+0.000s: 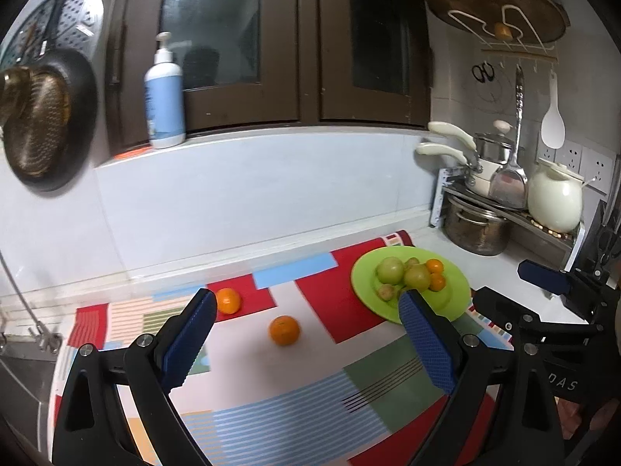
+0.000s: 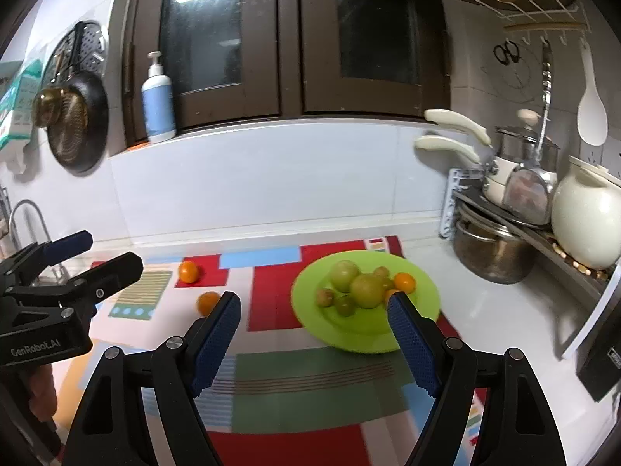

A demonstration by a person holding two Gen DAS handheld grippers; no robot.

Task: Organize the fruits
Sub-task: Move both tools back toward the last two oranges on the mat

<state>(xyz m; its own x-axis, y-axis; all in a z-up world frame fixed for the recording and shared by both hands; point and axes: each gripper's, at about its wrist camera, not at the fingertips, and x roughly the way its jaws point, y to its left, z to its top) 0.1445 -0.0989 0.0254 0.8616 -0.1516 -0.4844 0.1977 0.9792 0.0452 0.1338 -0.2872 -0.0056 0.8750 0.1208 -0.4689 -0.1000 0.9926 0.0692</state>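
Note:
A green plate (image 1: pixel 458 291) (image 2: pixel 423 306) on the patterned mat holds several green fruits (image 1: pixel 390 270) (image 2: pixel 366 290) and small oranges (image 1: pixel 434 266) (image 2: pixel 405 282). Two oranges lie loose on the mat: a near one (image 1: pixel 284 330) (image 2: pixel 207 303) and a far one (image 1: pixel 228 300) (image 2: pixel 189 272). My left gripper (image 1: pixel 308 303) is open and empty above the mat, the near orange lying ahead between its fingers. My right gripper (image 2: pixel 312 305) is open and empty, in front of the plate's left edge. Each gripper shows in the other's view, the right (image 1: pixel 543 283) and the left (image 2: pixel 77 256).
A patterned mat (image 1: pixel 279 400) (image 2: pixel 310 388) covers the counter. A rack with pots (image 1: pixel 477 229) (image 2: pixel 493 252) and a white kettle (image 1: pixel 555 202) (image 2: pixel 586 221) stands at the right. A soap bottle (image 1: pixel 165 105) sits on the sill. A sink tap (image 2: pixel 23 217) is at the left.

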